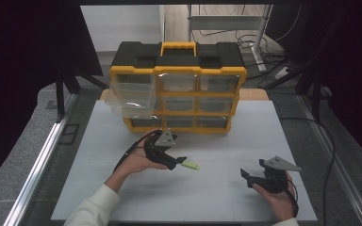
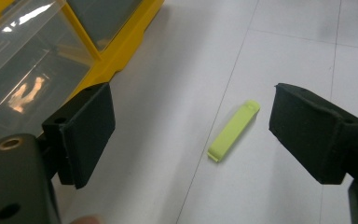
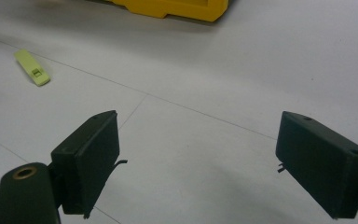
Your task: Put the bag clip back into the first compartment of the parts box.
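Observation:
A small lime-green flat plastic piece lies on the white table, also seen as the lime-green piece and lime-green piece. My left gripper hovers just left of it, open, with the piece lying on the table between and beyond its jaws; the left gripper holds nothing. My right gripper is open and empty near the front right; the right gripper looks over bare table.
A yellow-and-black drawer organiser stands at the back middle of the white board, its top-left clear drawer pulled out. Its yellow base and clear drawer are close to the left gripper. Cables lie on the floor right.

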